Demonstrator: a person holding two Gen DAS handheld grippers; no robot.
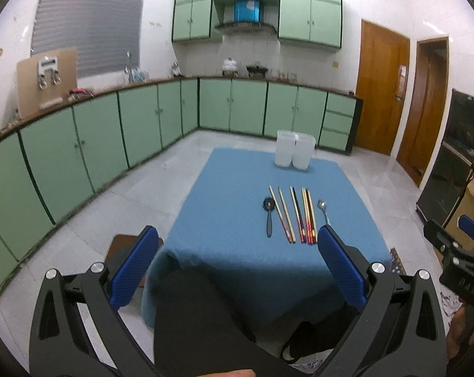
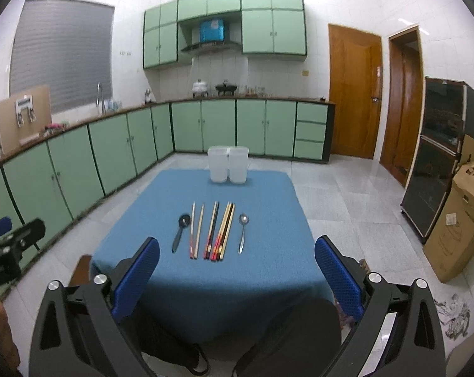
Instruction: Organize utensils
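On the blue tablecloth [image 1: 237,188] [image 2: 268,204] lie a black spoon [image 1: 269,216] [image 2: 180,232], several chopsticks [image 1: 295,215] [image 2: 213,231] side by side, and a metal spoon [image 1: 323,211] [image 2: 242,232]. A white two-compartment holder [image 1: 294,149] [image 2: 228,164] stands at the table's far edge. My left gripper [image 1: 235,245] is open and empty, held above the near table edge. My right gripper [image 2: 237,253] is open and empty, also short of the utensils. The right gripper shows at the right edge of the left wrist view [image 1: 457,251].
Green cabinets [image 2: 111,147] run along the left and far walls. Wooden doors [image 2: 355,91] and a dark cabinet [image 2: 441,157] stand at the right, with a cardboard box [image 2: 460,223] on the floor. A dark bag [image 2: 180,345] lies below the table's near edge.
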